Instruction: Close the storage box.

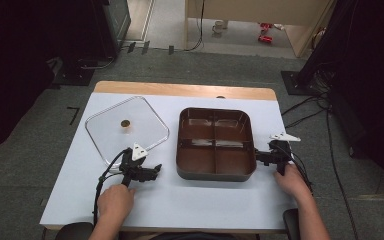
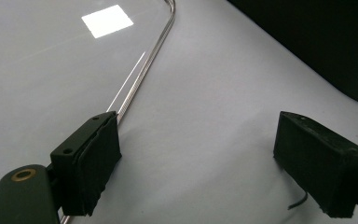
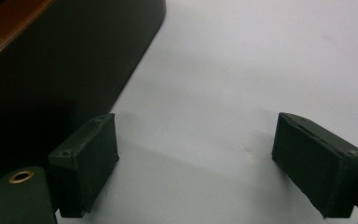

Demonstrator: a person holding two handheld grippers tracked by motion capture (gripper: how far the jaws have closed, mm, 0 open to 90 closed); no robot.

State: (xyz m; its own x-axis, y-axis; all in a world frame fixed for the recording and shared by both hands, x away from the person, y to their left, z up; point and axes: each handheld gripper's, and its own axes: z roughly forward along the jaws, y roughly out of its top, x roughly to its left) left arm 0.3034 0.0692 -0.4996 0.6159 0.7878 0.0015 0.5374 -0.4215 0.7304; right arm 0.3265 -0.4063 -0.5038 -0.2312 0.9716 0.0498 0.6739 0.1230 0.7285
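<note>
**Open grippers flanking lid and tray, before any grasp**

The clear lid (image 1: 126, 128), square with rounded corners, a metal rim and a small brown knob (image 1: 125, 123) at its centre, lies flat on the white table (image 1: 205, 200), just to the left of the brown four-compartment tray (image 1: 215, 143) and apart from it. The tray, taken here as the landmark, stands uncovered and its compartments look empty. The left gripper (image 1: 156, 169) sits at the lid's near edge, left of the tray's near-left corner; in the left gripper view its jaws stand wide apart with nothing between them, one pad (image 2: 94, 167) just beside the lid's rim (image 2: 140, 74). The right gripper (image 1: 260, 157) rests beside the tray's right wall; in the right gripper view its jaws are likewise apart over bare table, the tray's dark wall (image 3: 65, 70) just beside one pad.

Judged from this layout, the step in hand is the approach to the lid, presumably to cover the tray. The next move would call for bringing the left jaws around the rim or knob and closing on it, while the right gripper steadies the tray.
</note>
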